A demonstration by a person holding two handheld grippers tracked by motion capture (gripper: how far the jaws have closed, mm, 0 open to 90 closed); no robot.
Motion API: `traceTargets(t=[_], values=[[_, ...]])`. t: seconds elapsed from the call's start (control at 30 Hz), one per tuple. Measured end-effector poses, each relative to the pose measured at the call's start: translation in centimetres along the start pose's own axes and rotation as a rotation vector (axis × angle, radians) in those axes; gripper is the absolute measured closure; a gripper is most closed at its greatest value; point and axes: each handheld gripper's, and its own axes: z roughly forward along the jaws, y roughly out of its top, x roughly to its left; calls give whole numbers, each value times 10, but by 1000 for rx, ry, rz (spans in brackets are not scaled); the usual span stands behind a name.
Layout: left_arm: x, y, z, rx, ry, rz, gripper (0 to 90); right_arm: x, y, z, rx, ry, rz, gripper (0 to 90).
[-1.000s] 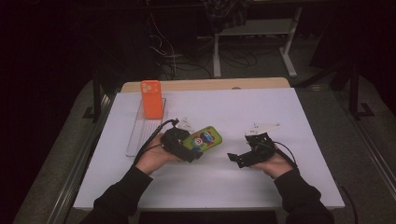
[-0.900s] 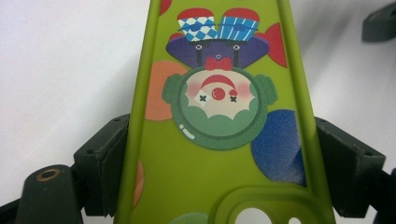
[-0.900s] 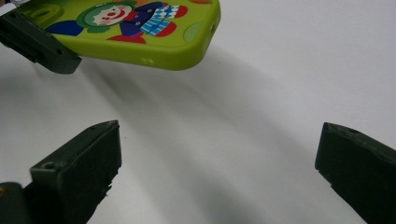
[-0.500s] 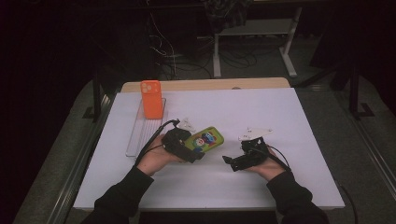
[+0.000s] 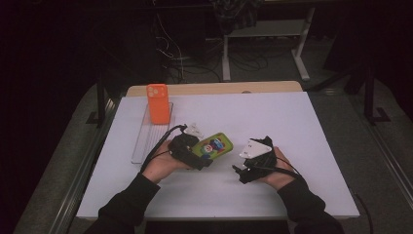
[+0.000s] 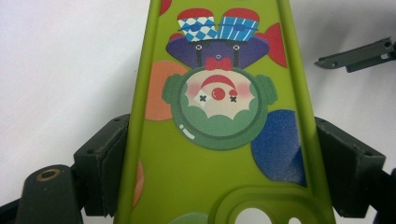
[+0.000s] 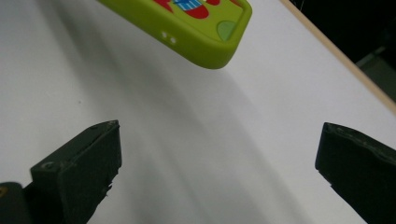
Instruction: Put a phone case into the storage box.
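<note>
**Green phone case held out for a second grip**

Green phone case (image 5: 213, 146), printed with a clown figure, hangs just above the white bench (image 5: 311, 126), clamped by its long edges in the left claw (image 5: 200, 158). That hold leaves its far end free. The right claw (image 5: 239, 173) waits near it, jaws wide and empty.

The phone case (image 5: 214, 145) sits near the table's (image 5: 311, 122) middle; a second case (image 5: 158, 103) stands at its ten o'clock on a tray (image 5: 141, 146); the left gripper (image 5: 195, 157) at eight; the right gripper (image 5: 239, 171) at four.
</note>
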Motion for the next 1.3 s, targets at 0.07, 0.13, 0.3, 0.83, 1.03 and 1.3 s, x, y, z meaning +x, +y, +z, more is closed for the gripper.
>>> traceTargets(t=[0.07,0.13,0.3,0.83,1.03,1.3], values=[[-1,0,1,-7,1,-7,155,3,1,0,-5,-21,-46,0],[-2,0,2,-23,-5,-34,155,6,2,-1,-11,-41,-92,0],[-3,-1,3,-24,4,-31,155,15,2,1,-7,-94,-218,0],[-1,-1,4,25,8,-6,155,35,2,4,-16,-287,-610,0],[-2,-1,5,38,3,6,155,44,5,4,-48,-361,-703,6],[-7,0,6,38,-17,29,155,57,9,6,-87,-426,-815,142]])
